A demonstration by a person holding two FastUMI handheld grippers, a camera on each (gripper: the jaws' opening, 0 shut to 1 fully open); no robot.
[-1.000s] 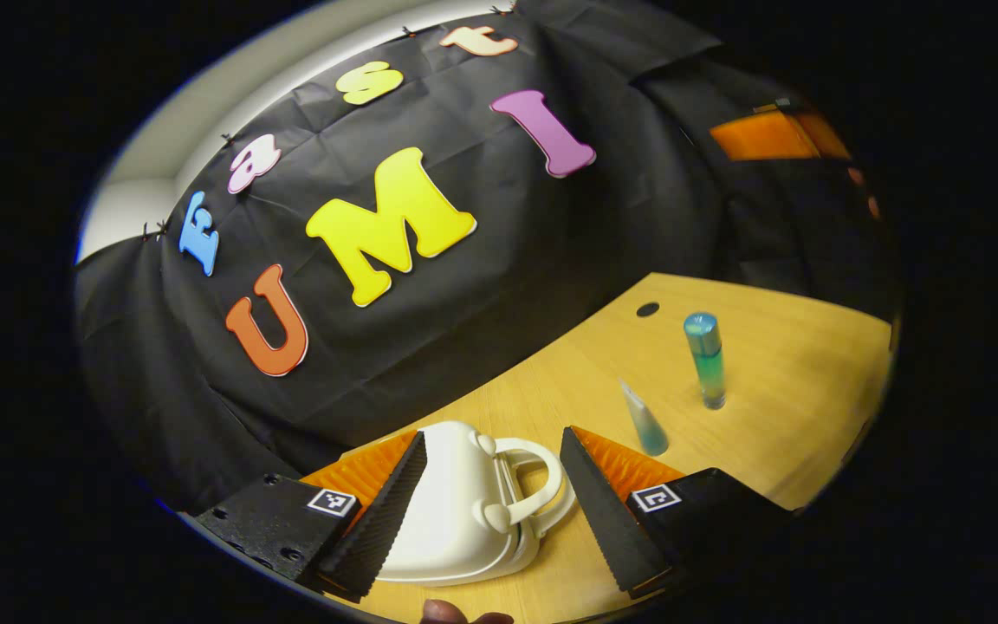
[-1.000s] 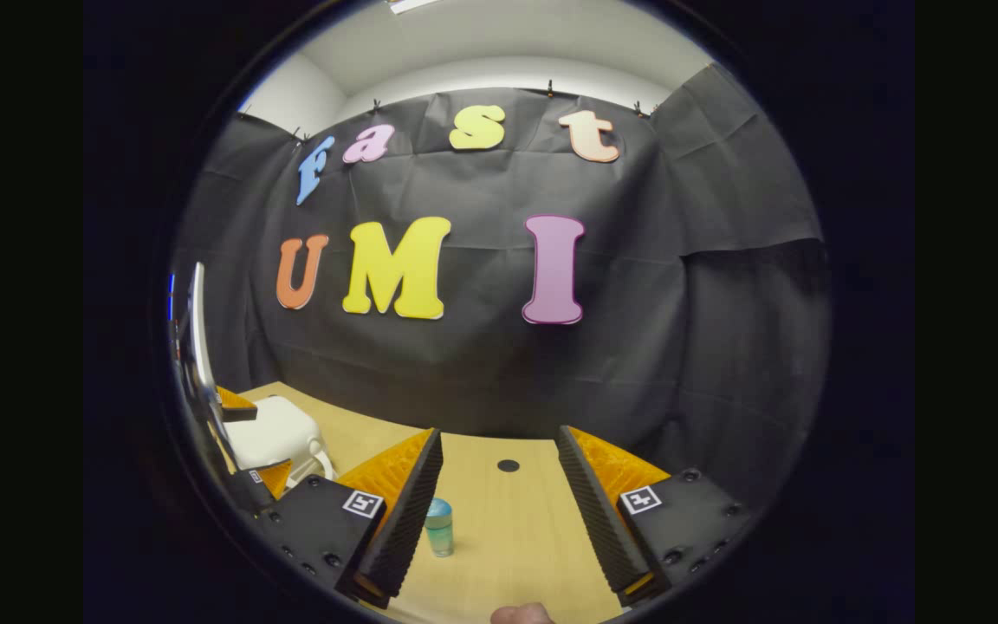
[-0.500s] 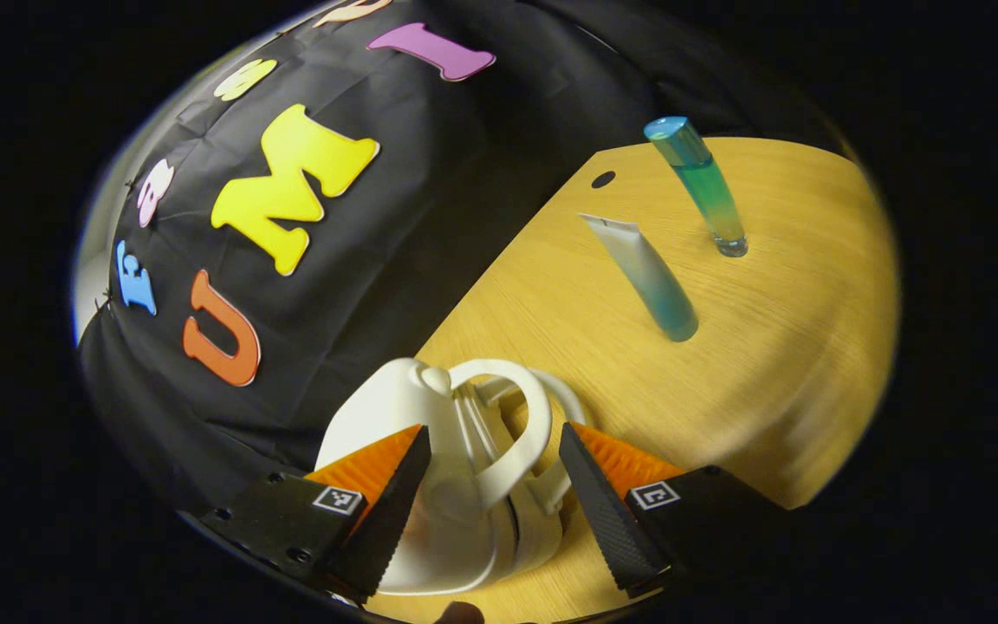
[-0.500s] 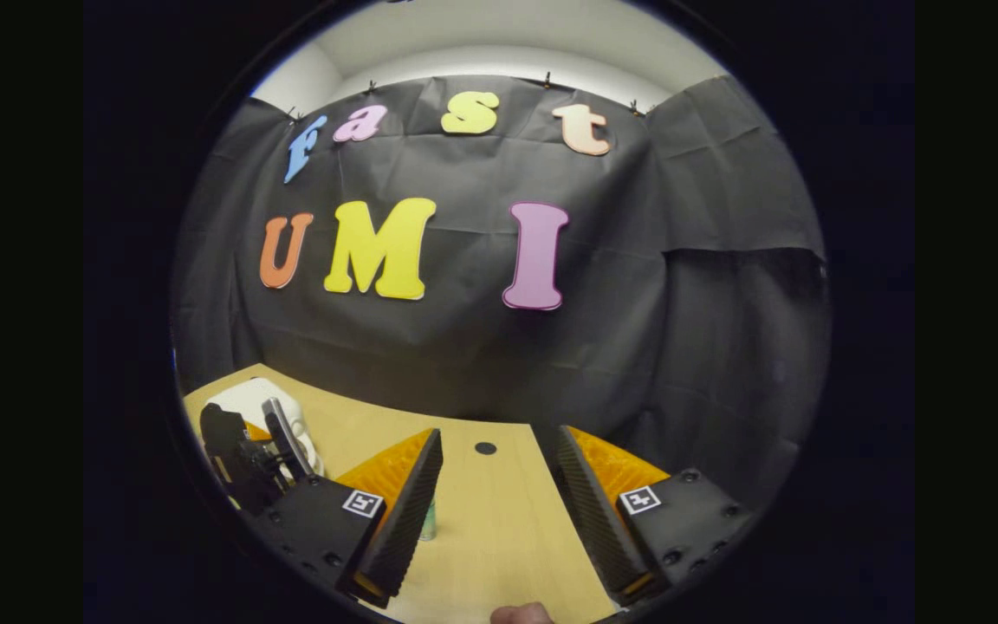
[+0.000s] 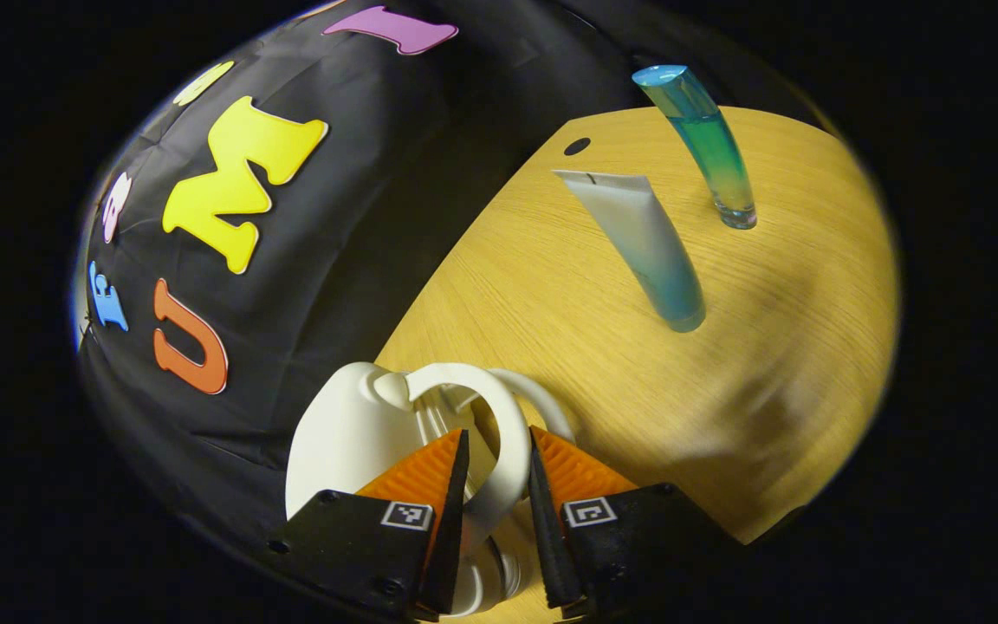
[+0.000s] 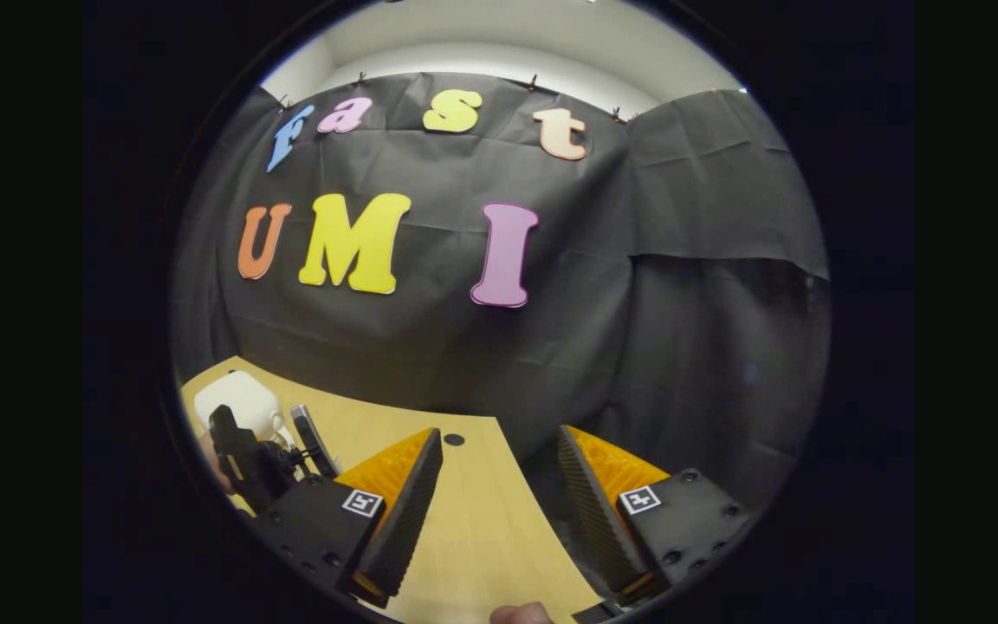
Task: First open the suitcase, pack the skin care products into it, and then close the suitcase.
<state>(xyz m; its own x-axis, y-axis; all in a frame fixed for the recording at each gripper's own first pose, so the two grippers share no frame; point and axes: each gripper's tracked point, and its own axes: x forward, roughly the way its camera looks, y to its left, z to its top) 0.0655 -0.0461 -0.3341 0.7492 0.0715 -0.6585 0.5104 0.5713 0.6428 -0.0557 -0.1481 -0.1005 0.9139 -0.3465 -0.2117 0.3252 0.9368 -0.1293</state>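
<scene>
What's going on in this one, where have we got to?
A person holds a gripper in each hand. The left gripper has its fingers on either side of a white handle loop of the closed suitcase. The tube and the bottle stand on the wooden table, unpacked. The right gripper hangs open over the table, holding nothing.

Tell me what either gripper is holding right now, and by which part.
The left gripper is shut on the white suitcase by its handle loop, a finger on each side. The right gripper is open, holding nothing.
</scene>
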